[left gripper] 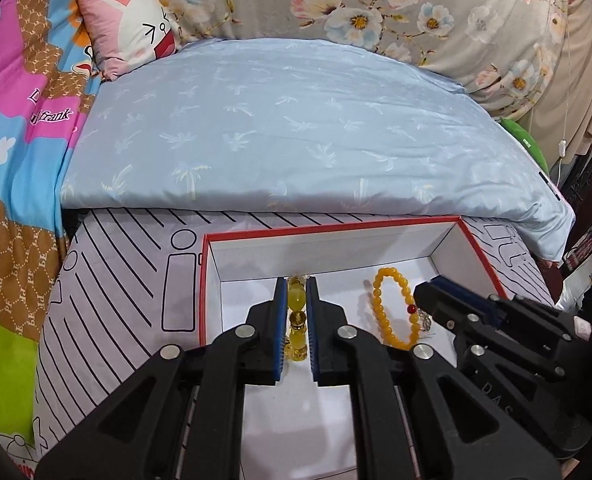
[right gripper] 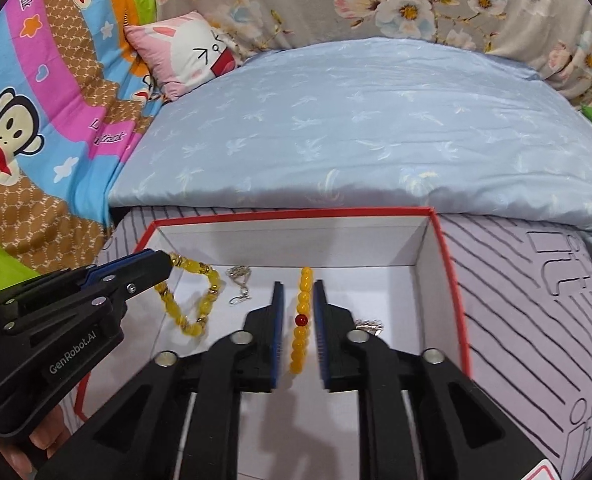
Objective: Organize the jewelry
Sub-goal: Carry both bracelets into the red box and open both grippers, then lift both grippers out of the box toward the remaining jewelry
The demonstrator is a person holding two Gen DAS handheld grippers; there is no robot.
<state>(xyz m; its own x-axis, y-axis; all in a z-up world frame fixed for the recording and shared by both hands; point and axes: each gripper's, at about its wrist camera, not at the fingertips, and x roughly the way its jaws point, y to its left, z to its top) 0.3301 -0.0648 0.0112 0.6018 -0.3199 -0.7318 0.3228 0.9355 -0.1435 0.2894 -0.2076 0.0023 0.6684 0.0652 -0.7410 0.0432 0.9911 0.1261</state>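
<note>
A white box with a red rim sits on the bed. My left gripper is shut on a pale yellow bead bracelet, which hangs from its tips down to the box floor at the left. An orange bead bracelet with one red bead rests on the box floor. My right gripper straddles it near the red bead. Its jaws stand slightly apart, with a gap showing on each side of the beads.
Small silver chain pieces lie on the box floor. Behind the box rises a pale blue pillow, with floral bedding and a pink rabbit cushion beyond. A colourful quilt lies left. The box rests on a striped lilac sheet.
</note>
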